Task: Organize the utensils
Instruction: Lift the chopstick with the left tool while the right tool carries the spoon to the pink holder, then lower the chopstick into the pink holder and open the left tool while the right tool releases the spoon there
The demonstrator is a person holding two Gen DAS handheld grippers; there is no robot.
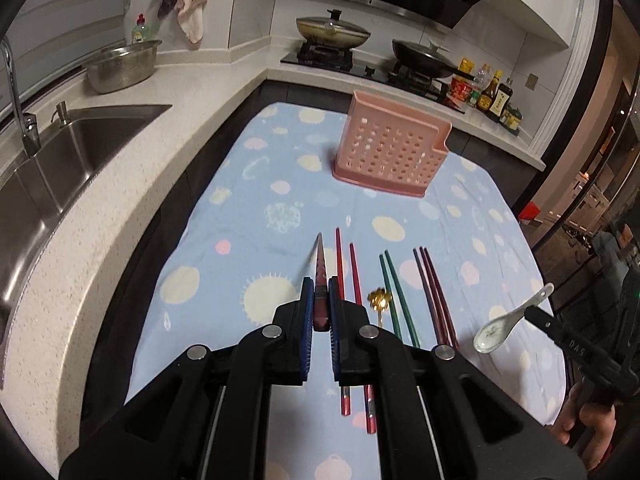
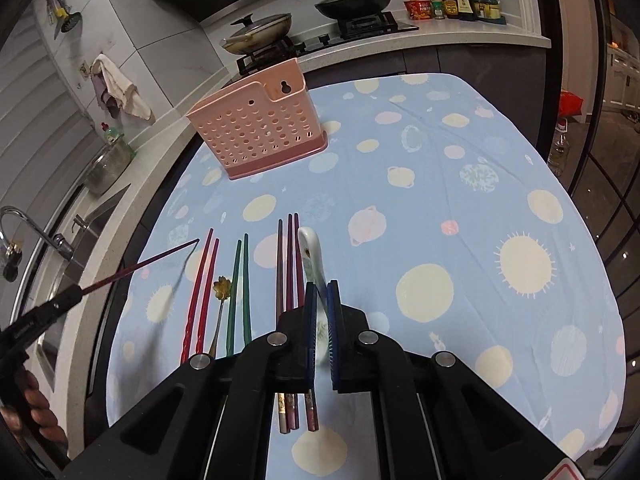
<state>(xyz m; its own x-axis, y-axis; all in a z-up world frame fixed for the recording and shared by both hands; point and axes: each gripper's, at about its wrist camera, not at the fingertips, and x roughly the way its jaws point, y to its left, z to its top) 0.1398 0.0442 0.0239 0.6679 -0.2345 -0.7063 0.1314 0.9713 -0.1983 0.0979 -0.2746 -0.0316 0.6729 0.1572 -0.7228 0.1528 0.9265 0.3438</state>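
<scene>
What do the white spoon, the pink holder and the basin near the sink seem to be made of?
Spoon: likely glazed ceramic, glossy white with a small painted motif. Holder: probably moulded plastic, matt pink, with even rows of round holes. Basin: apparently stainless steel, silvery and reflective with a dimpled wall.

Purple chopstick (image 1: 320,276) between closed fingers (image 1: 307,300)

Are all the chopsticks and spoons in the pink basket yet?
Not yet. The pink basket looks empty through its holes, though its inside is hidden. In hand: the left gripper holds one dark red chopstick, and the right gripper holds the white spoon, both lifted off the cloth. Left on the cloth: the red pair, gold spoon, green pair and purple chopsticks.
</scene>
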